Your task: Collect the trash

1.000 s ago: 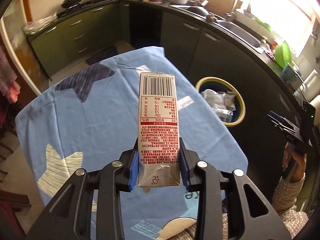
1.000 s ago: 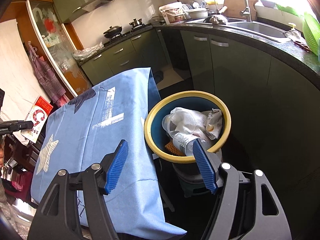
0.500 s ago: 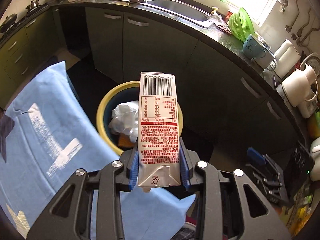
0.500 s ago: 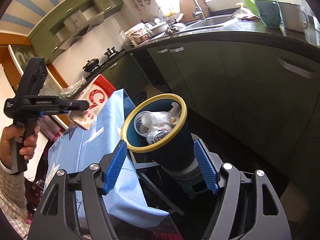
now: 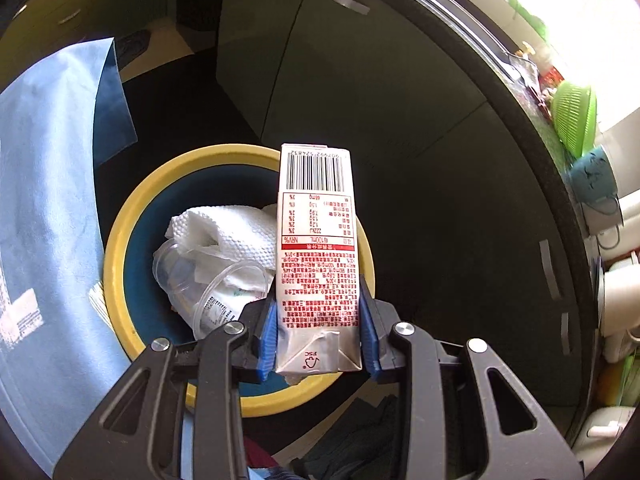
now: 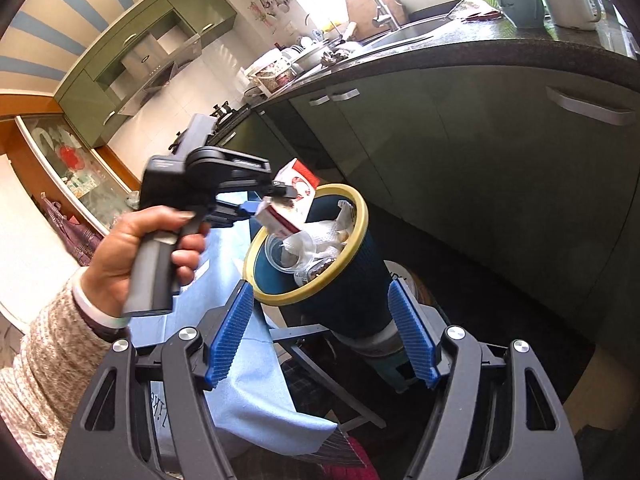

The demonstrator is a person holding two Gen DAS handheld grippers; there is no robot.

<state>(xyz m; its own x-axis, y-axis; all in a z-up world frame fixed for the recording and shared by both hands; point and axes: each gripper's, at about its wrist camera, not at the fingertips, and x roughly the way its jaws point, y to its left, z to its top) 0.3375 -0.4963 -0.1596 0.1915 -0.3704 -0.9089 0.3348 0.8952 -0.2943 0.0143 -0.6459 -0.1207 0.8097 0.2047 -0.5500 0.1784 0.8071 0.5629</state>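
Note:
My left gripper (image 5: 318,334) is shut on a white and red milk carton (image 5: 316,256) and holds it right over the mouth of the blue trash bin with a yellow rim (image 5: 120,232). The bin holds a white paper towel (image 5: 228,232) and a clear plastic cup (image 5: 208,284). In the right wrist view the left gripper (image 6: 276,196) holds the carton (image 6: 294,200) at the bin's rim (image 6: 320,288). My right gripper (image 6: 324,336) is open and empty, a little in front of the bin's side.
A table under a light blue cloth (image 5: 44,200) stands beside the bin, also in the right wrist view (image 6: 256,384). Dark green kitchen cabinets (image 5: 360,92) and a dark counter with a green colander (image 5: 576,116) and cups run behind the bin.
My left gripper has carried the carton off the table, to the right and down over the bin's mouth. My right gripper has stayed open near the bin.

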